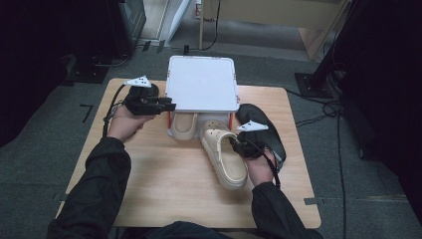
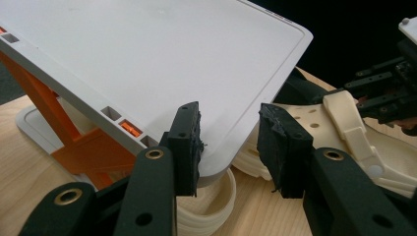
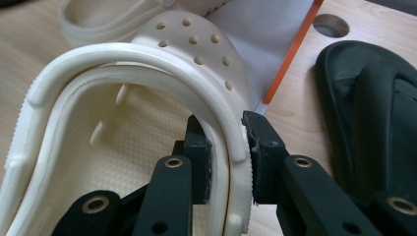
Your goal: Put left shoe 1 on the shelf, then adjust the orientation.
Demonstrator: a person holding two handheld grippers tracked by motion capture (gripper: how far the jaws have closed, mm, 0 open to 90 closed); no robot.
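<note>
So the right gripper (image 1: pixel 242 144) sits right of centre in the high view, jaws clamped on the side wall of a cream clog (image 1: pixel 223 156). In the right gripper view you can see it clearly: one pad inside the shoe, the other on the outside of the rim, squeezing the wall (image 3: pixel 231 147) between them. That clog lies on the wooden table (image 1: pixel 164 189) with its perforated toe pointing up toward the white shoe rack (image 1: pixel 201 82) at top centre of the frame.

The left gripper (image 1: pixel 166 105) is at centre left, level with the front left corner of the rack's white top shelf. In the left gripper view the jaws are spread with that shelf corner (image 2: pixel 221 147) between them; one pad looks to be touching the edge, the other stands off it, so it's not a real grip.

A second cream clog (image 1: pixel 184 124) sits tucked under the shelf, heel poking out. A black slipper (image 1: pixel 261 130) lies just right of the held clog, at the right side of the table.
</note>
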